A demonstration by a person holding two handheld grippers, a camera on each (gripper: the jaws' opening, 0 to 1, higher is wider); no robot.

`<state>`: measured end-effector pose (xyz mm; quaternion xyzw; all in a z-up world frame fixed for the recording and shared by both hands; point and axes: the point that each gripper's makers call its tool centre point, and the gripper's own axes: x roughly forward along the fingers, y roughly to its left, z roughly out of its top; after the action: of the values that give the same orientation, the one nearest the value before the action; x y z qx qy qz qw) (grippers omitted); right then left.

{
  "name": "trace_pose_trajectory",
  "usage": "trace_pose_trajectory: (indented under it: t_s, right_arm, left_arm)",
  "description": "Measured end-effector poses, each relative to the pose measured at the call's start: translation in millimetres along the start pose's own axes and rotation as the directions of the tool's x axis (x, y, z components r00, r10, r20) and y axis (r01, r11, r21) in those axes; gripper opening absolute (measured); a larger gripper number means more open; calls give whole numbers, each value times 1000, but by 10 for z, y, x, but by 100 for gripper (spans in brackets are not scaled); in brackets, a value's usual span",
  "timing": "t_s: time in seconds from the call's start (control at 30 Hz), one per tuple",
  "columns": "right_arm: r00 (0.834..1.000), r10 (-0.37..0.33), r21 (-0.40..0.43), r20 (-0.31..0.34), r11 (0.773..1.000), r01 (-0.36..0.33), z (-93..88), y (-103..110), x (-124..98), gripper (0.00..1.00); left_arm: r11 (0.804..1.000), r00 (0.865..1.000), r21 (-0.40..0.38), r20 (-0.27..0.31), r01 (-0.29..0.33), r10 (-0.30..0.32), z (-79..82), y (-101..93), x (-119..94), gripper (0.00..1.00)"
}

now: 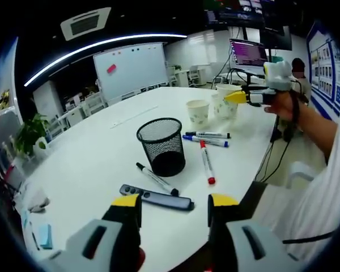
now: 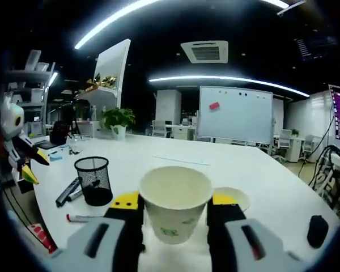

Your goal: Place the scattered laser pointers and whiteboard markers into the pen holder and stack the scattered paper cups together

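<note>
A wide white table [image 1: 96, 153] in a dim office carries the work. The right gripper [image 2: 173, 212] clamps a paper cup [image 2: 174, 209] just above a second cup [image 2: 233, 198]; squeezed too hard, the thin wall could buckle, or a tilted descent could tip the cup below instead of nesting. The left gripper [image 1: 174, 212] hangs open and empty over a dark laser pointer [image 1: 156, 197]. Markers (black [image 1: 156, 178], red [image 1: 207, 162], blue [image 1: 205, 140]) lie scattered around the black mesh pen holder [image 1: 162, 146], none inside yet.
</note>
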<state>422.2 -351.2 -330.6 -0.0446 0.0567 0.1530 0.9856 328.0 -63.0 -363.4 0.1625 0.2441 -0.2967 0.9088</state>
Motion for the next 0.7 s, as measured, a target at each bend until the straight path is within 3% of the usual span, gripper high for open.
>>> trace_pose_trajectory:
  t_s: [0.43,0.7]
  right_arm:
    - [999,16,52,49,998,-18,169,34,-35,44]
    - [997,14,42,74,999,-17,281,38,-24,44]
  left_arm:
    - [1000,1000,-7,-3,0,0,-23,-27,11,47]
    - [1000,1000,-12,-2,3,-3,-27,-21,6,47]
